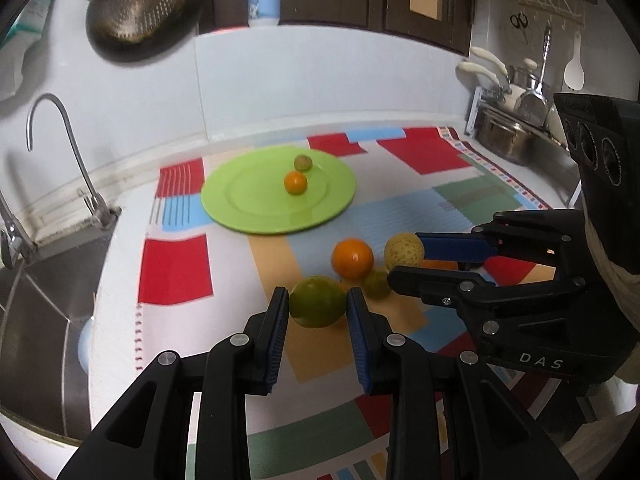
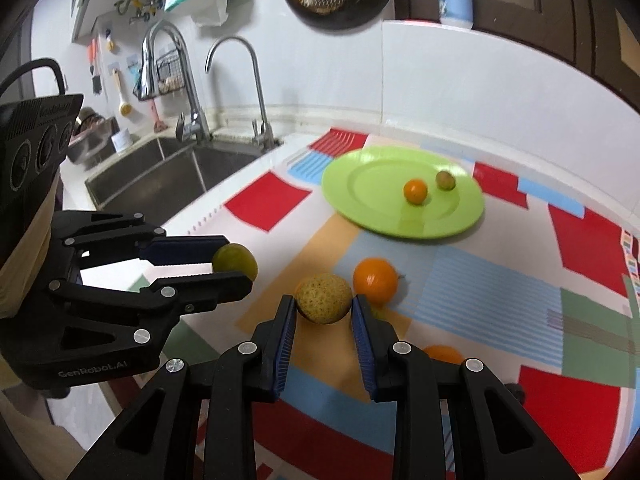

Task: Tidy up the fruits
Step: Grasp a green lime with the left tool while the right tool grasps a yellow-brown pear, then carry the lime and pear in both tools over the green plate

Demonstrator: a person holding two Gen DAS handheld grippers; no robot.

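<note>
Sorting onto the green plate, to judge from the layout. On it, near the middle and just beside each other: a small orange fruit and a small green fruit. Loose on the patchwork mat over the table, well short of the plate: a large orange, with a little green fruit close against it. Half hidden behind the right tongs, another orange fruit.

Working both sides at once, probably to carry two pieces over in one trip.

Left tongs: roughly half open, set level on either side of the big green fruit, with both blue pads pressed to its flanks. Gripped, by the look of it, across the widest part so a round, smooth skin cannot squirt out. Same hold confirmed in the right wrist view, fruit at the very tips. Lifted clear of the mat or not: cannot tell.

Right tongs: about the same width, closed on the rough yellow fruit, with a pad touching each side. Approached low and from the near side, leaving the large orange just beside it undisturbed.

Plate set back near the wall, sink off to its left; open mat between the cluster and the plate.
</note>
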